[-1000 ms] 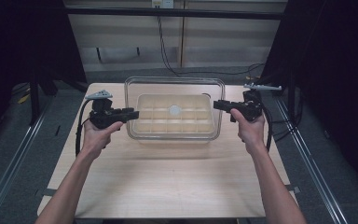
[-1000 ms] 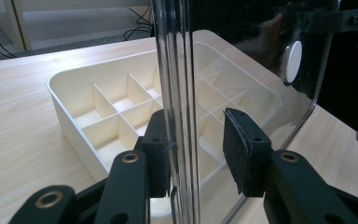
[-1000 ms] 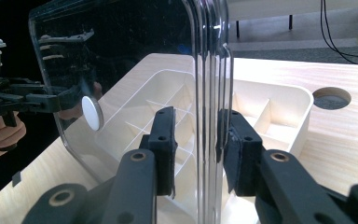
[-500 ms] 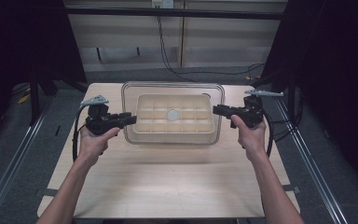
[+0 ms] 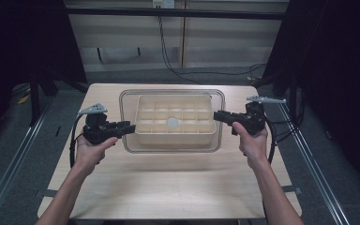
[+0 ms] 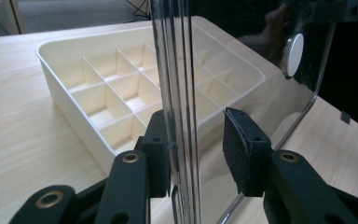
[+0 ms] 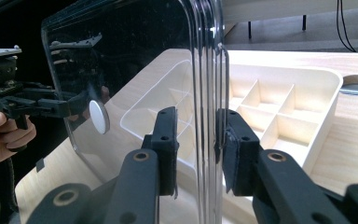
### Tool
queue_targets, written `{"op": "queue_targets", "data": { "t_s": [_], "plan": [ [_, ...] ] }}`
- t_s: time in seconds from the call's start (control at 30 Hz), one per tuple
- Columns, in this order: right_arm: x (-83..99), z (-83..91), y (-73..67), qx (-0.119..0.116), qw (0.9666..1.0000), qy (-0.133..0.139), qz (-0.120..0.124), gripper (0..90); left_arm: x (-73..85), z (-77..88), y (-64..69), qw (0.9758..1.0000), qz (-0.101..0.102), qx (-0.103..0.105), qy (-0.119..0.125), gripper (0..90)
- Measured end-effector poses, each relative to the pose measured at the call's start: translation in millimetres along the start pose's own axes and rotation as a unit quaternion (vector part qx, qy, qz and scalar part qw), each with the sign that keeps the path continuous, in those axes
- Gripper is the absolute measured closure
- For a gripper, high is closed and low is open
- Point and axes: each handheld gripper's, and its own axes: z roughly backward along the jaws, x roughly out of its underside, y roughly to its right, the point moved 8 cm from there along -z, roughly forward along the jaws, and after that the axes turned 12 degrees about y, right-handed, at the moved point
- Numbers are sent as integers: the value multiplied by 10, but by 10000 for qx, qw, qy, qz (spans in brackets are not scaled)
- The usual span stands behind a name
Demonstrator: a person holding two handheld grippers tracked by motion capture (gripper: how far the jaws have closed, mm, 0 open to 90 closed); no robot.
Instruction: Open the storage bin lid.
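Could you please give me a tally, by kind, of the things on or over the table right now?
Cream divided tray: 1
Clear lid with a white knob: 1
Grippers, left and right: 2
Total: 4

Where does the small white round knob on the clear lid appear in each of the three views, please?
High view: white knob at the middle of the clear lid, over the divided tray.
Left gripper view: upper right, on the lid.
Right gripper view: left of centre.
Shared landmark: the cream divided tray.
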Motion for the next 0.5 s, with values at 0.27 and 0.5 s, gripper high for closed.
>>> {"op": "queue_targets", "data": {
  "t_s": [0.27, 0.5],
  "plan": [
    [160, 105, -80, -18, 10000, -71, -29, 700, 197, 73, 86, 9999, 52, 33, -118, 628],
    [277, 208, -128, -44, 9999, -138, -81, 703, 300, 156, 189, 9998, -22, 44, -195, 627]
  ]
}}
